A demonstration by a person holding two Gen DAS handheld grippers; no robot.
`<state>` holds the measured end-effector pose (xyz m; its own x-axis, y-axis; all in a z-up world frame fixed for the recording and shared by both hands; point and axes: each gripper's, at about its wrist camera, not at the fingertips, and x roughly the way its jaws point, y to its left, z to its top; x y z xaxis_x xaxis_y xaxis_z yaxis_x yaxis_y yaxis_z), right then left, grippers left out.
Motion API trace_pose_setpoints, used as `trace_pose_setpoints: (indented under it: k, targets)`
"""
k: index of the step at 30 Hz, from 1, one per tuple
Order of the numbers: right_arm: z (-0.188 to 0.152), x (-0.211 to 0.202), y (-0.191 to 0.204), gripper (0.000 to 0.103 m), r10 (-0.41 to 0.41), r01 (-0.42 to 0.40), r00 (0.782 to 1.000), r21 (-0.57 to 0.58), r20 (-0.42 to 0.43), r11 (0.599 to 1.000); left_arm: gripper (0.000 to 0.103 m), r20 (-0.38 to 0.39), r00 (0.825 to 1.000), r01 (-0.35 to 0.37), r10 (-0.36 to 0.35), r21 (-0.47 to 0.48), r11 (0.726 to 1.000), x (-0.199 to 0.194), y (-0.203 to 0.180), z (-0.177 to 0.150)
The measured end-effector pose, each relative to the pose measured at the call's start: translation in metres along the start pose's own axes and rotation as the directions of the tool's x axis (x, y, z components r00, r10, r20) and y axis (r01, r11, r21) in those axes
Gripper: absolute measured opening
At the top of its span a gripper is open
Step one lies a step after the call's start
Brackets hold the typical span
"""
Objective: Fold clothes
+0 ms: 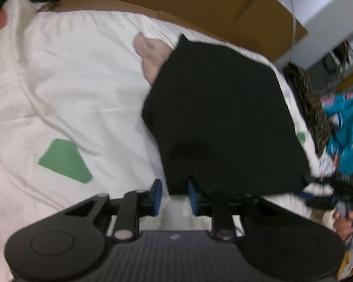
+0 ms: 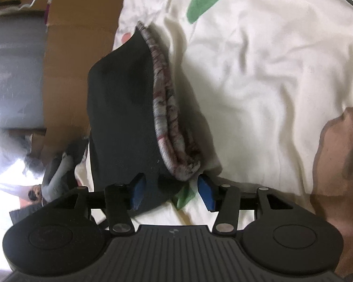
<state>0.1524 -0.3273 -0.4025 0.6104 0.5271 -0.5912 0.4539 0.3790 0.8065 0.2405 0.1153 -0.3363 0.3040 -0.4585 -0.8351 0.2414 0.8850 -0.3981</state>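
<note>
Black garment [image 1: 223, 122] folded on the white sheet [image 1: 70, 82].
My left fingers [image 1: 158, 196] stand open at its edge; my right fingers [image 2: 206, 189] open around its corner.

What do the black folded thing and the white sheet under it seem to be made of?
The black folded garment looks like soft matte knit fabric: it bends without shine, with a marbled grey-red lining. The white bedsheet with green patches looks like thin woven cotton, finely creased, though that's a guess.

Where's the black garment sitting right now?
The black garment lies folded on the white sheet, just ahead of both grippers, atop a grey-pink folded piece.
</note>
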Motion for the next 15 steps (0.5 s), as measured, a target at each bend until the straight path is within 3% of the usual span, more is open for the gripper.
trace_pose_setpoints:
  k: [3, 4, 5, 7, 12, 15]
  targets:
    - [0.003, 0.002, -0.002, 0.050, 0.006, -0.006, 1.000, 0.026, 0.019, 1.000, 0.025, 0.004, 1.000, -0.022, 0.022, 0.049, 0.999, 0.005, -0.006, -0.004]
    - [0.004, 0.003, 0.000, 0.033, 0.004, -0.005, 1.000, 0.023, 0.023, 1.000, 0.021, 0.007, 1.000, -0.030, 0.029, 0.065, 0.997, 0.006, -0.008, -0.005]
    - [0.004, 0.003, 0.003, 0.022, -0.002, 0.002, 1.000, 0.009, 0.027, 1.000, 0.014, 0.013, 0.999, -0.035, 0.034, 0.081, 0.996, 0.007, -0.009, -0.006]
    - [0.006, 0.002, 0.008, 0.017, -0.008, 0.009, 0.999, -0.013, 0.032, 1.000, 0.009, 0.025, 0.999, -0.045, 0.042, 0.113, 0.993, 0.006, -0.010, -0.008]
    - [0.010, -0.004, 0.020, 0.014, -0.007, 0.009, 0.999, -0.050, 0.049, 0.999, 0.007, 0.051, 0.997, -0.062, 0.055, 0.163, 0.985, -0.006, -0.007, -0.007]
    - [0.013, -0.004, 0.023, 0.014, -0.008, 0.011, 0.999, -0.052, 0.054, 0.999, 0.006, 0.047, 0.994, -0.109, 0.103, 0.155, 0.982, -0.009, -0.002, -0.003]
